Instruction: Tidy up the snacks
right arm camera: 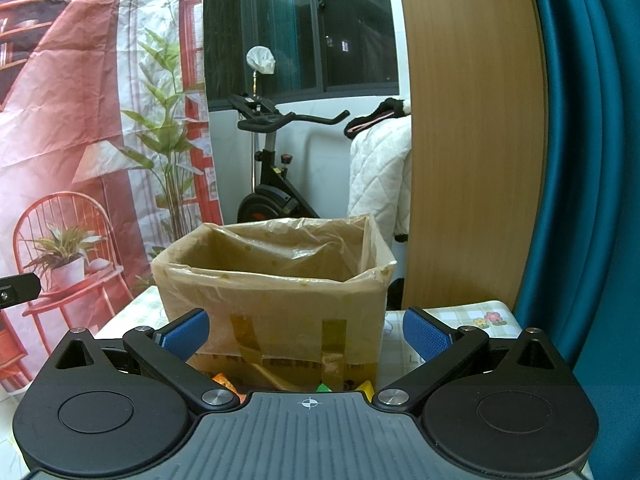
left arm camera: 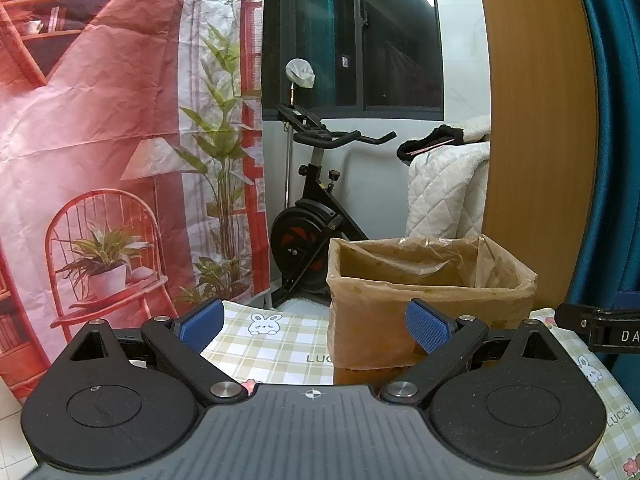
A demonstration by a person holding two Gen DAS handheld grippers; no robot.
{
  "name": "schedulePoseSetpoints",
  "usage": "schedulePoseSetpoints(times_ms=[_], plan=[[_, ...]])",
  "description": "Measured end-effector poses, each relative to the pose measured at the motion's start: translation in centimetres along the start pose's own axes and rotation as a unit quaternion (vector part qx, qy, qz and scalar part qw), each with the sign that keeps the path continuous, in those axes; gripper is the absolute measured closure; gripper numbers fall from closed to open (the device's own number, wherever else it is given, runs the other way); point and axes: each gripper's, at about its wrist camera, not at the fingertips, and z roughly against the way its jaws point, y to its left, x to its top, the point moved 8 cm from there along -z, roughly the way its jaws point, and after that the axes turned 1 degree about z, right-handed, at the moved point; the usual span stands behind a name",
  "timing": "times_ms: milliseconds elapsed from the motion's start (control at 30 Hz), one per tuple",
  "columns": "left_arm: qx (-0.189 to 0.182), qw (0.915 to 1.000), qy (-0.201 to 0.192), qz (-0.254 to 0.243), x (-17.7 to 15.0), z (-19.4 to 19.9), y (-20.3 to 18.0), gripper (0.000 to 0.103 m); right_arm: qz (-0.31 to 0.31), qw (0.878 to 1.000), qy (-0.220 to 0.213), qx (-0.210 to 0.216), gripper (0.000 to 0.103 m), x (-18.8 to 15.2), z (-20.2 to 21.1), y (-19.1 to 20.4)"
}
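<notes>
A cardboard box [right arm camera: 276, 300] lined with a tan plastic bag stands on the checked tablecloth straight ahead in the right wrist view. In the left wrist view the same box [left arm camera: 420, 300] sits ahead and to the right. My right gripper [right arm camera: 306, 334] is open and holds nothing; the box front lies beyond its fingers. Bits of orange, green and yellow snack packets [right arm camera: 224, 382] peek out at the box's foot, mostly hidden by the gripper body. My left gripper [left arm camera: 314, 326] is open and empty, with the tablecloth [left arm camera: 272, 340] and the box's left corner beyond it.
A part of the right gripper [left arm camera: 600, 328] juts in at the left wrist view's right edge. A wooden panel [right arm camera: 472, 132] and a teal curtain [right arm camera: 580, 160] stand on the right. Behind the table are an exercise bike [left arm camera: 316, 208], a red printed backdrop [left arm camera: 100, 140] and a white quilt [left arm camera: 444, 184].
</notes>
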Motion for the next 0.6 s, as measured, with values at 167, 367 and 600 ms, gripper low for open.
schedulePoseSetpoints(times_ms=[167, 367, 600], plan=[[0.001, 1.0000, -0.005, 0.006, -0.1, -0.1, 0.1, 0.004, -0.001, 1.000, -0.001, -0.001, 0.000, -0.2, 0.2, 0.3], [-0.011, 0.9995, -0.010, 0.027, -0.4, 0.0, 0.3, 0.004, -0.003, 1.000, -0.003, -0.001, 0.000, -0.9, 0.4, 0.1], [-0.035, 0.9977, -0.031, 0.049, -1.3, -0.2, 0.6, 0.000, -0.009, 0.999, -0.025, 0.022, 0.000, -1.7, -0.2, 1.1]])
